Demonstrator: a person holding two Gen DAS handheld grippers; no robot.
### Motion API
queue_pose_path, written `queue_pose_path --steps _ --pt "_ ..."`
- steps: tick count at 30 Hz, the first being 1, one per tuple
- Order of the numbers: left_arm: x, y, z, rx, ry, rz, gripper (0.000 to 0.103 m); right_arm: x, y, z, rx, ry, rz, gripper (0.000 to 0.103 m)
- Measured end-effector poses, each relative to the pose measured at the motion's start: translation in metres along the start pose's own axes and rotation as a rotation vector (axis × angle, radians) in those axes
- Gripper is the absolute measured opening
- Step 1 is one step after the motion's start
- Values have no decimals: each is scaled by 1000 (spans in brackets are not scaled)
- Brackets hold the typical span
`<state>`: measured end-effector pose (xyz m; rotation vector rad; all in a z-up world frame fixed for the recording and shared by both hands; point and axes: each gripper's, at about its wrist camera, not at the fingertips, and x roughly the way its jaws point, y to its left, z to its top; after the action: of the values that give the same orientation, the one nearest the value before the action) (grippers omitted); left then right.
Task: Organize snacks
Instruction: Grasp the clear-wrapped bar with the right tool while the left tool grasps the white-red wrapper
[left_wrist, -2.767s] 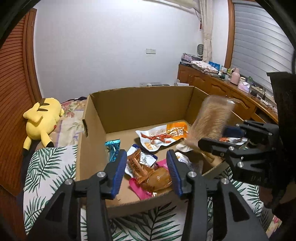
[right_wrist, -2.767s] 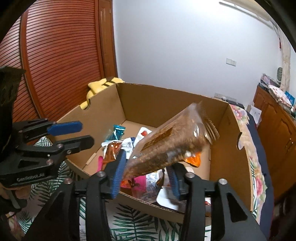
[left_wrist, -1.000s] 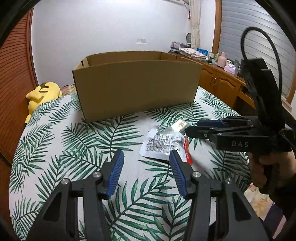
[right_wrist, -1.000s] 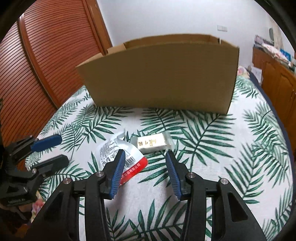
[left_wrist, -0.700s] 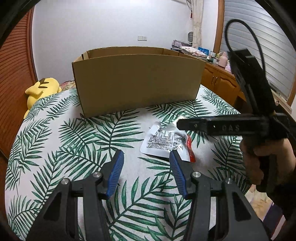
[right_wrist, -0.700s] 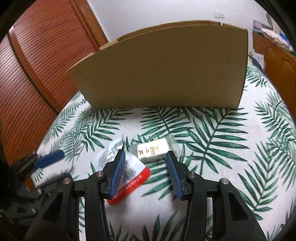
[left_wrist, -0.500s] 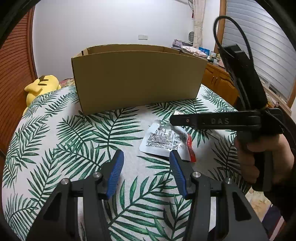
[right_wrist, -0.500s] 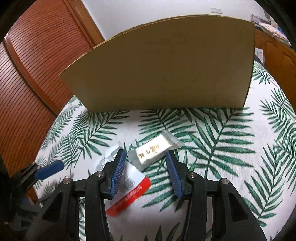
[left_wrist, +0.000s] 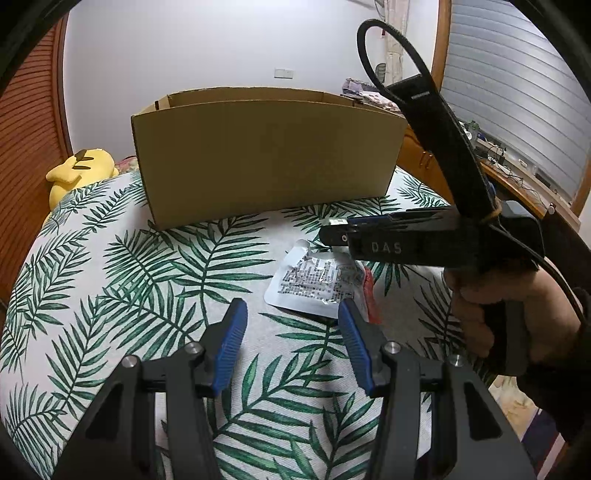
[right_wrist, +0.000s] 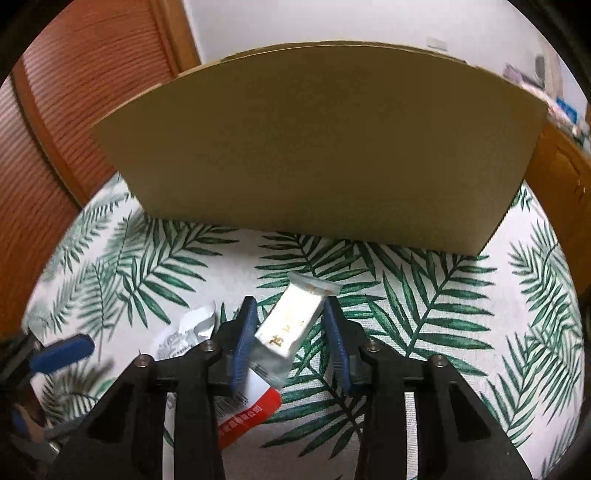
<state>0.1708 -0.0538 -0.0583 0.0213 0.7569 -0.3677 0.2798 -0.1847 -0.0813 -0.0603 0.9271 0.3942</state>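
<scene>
Small white snack bar (right_wrist: 291, 325): lower centre of the right wrist view, lying askew on the palm-leaf cloth (right_wrist: 424, 306), now enclosed by the right gripper (right_wrist: 290, 343), whose jaws have just been closing; its pads are seen at the wrapper's sides, the grip judged barely made. A second ago the jaws stood wider, short of it. White-and-red pouch (left_wrist: 321, 284): centre right of the left wrist view, left lying. Left gripper (left_wrist: 291, 339): jaws apart, empty. Cardboard box (left_wrist: 266, 155): upper centre, the judged destination; a lift over its wall remains.
</scene>
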Motion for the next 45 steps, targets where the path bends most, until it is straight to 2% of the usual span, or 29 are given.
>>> queue_pose_path --steps 3,10,16,25,28,32,38,45 --pt "2 -1 0 -7 3 -1 52 -1 2 0 -19 -2 -9 21" --pt "7 -14 11 19 7 -18 52 -22 -12 -9 -10 -50 9 21" --pt "25 -27 22 75 60 -24 52 -48 -24 -27 -13 -95 10 21" --pt "55 -29 29 131 159 -10 53 -56 -28 -44 -30 -116 17 21" --pt "61 -31 30 140 164 -16 57 -53 -25 -46 -51 -125 11 21" --pt "69 -33 30 146 181 -19 71 -52 -27 -46 -44 -126 28 21" --pt "79 -42 32 193 188 -1 80 -48 -30 -46 -34 -112 48 21" --pt "88 -37 38 171 196 -19 85 -45 -28 -46 -41 -106 46 21"
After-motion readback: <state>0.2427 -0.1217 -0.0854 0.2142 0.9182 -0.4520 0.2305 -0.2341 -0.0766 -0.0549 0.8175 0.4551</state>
